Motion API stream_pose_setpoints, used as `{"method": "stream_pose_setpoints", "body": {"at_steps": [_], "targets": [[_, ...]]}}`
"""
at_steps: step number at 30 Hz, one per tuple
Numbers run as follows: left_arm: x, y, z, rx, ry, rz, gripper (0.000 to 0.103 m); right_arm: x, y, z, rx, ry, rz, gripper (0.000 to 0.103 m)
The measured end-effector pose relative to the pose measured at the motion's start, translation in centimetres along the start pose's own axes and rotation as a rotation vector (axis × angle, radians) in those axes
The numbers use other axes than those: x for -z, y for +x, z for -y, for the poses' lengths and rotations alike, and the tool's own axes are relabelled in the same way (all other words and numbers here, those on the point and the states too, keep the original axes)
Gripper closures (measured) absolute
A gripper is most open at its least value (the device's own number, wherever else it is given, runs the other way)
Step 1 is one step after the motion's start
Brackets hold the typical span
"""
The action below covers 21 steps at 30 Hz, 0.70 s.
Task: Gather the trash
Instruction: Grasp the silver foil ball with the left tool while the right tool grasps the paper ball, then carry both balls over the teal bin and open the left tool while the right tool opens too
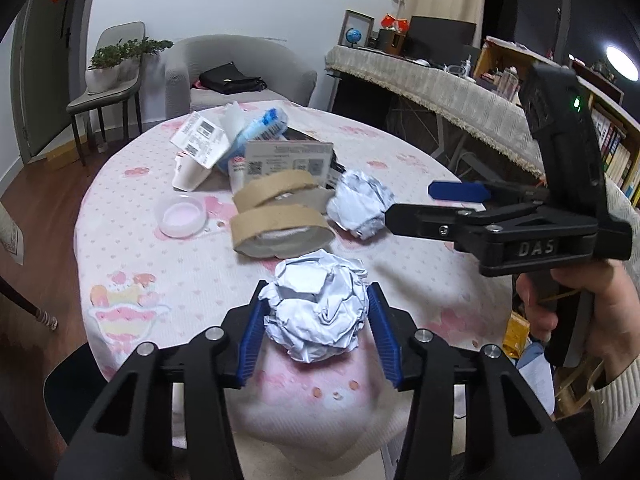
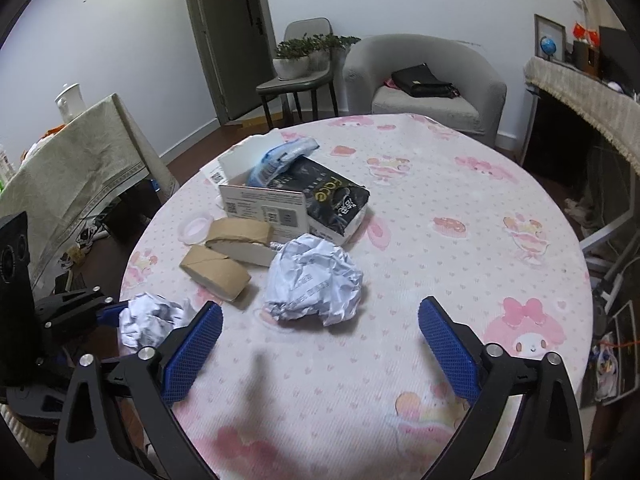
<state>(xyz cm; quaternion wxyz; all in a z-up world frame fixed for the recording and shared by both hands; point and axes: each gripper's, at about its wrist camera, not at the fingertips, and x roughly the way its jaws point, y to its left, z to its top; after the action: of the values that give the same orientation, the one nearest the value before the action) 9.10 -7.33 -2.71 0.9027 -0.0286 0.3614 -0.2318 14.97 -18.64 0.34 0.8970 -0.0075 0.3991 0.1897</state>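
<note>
My left gripper [image 1: 316, 300] is shut on a crumpled white paper ball [image 1: 318, 308], held at the near edge of the round table; the ball also shows in the right wrist view [image 2: 150, 320]. My right gripper [image 2: 320, 316] is open and empty, hovering just short of a second crumpled paper ball [image 2: 314, 278], which lies on the table and also shows in the left wrist view [image 1: 360, 204]. The right gripper also shows in the left wrist view [image 1: 416, 204], next to that ball. Two brown tape rolls [image 1: 280, 212] lie beside it.
The round table has a pink patterned cloth [image 2: 440, 208]. Behind the tape rolls lie a white carton [image 1: 288, 160], a black tissue pack [image 2: 336, 204], a blue wrapper [image 2: 280, 158], a paper cup [image 1: 188, 176] and a clear lid [image 1: 182, 216]. An armchair [image 2: 424, 84] stands beyond.
</note>
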Motion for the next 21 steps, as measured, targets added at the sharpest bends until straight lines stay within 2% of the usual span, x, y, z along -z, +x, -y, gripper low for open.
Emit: {"method": "stream_pose_setpoints", "body": {"at_steps": [3,9,11,12,14,17,21], "targets": [[-0.4,-0.2,-0.7,0.008,-0.029,0.011,0.052,-0.2,0.9,0.1,0.002,0.005,-0.021,0.020],[-0.9,-1.0,-1.6,0.003,-0.035,0.037,0.052,-0.7,2.1,-0.1,-0.015,0.029,-0.032,0.021],[-1.0,-1.3,-2.1,0.002,-0.038,0.047,0.052,-0.9,2.6,-0.2,-0.017,0.036,-0.040,0.025],[-1.0,-1.4,-2.4,-0.002,-0.040,0.051,0.052,-1.0,2.9,-0.3,-0.015,0.038,-0.045,0.031],[-1.1,-1.7,-3.2,-0.016,-0.052,0.059,0.052,-1.2,3.4,-0.5,0.007,0.038,-0.066,0.043],[-1.2,-2.5,-4.7,-0.035,-0.080,0.075,0.052,-1.7,3.3,-0.6,0.040,0.050,-0.077,0.047],[-1.0,-3.9,-7.0,-0.093,-0.120,0.105,0.052,-2.6,2.1,-0.8,0.095,0.062,-0.036,0.047]]}}
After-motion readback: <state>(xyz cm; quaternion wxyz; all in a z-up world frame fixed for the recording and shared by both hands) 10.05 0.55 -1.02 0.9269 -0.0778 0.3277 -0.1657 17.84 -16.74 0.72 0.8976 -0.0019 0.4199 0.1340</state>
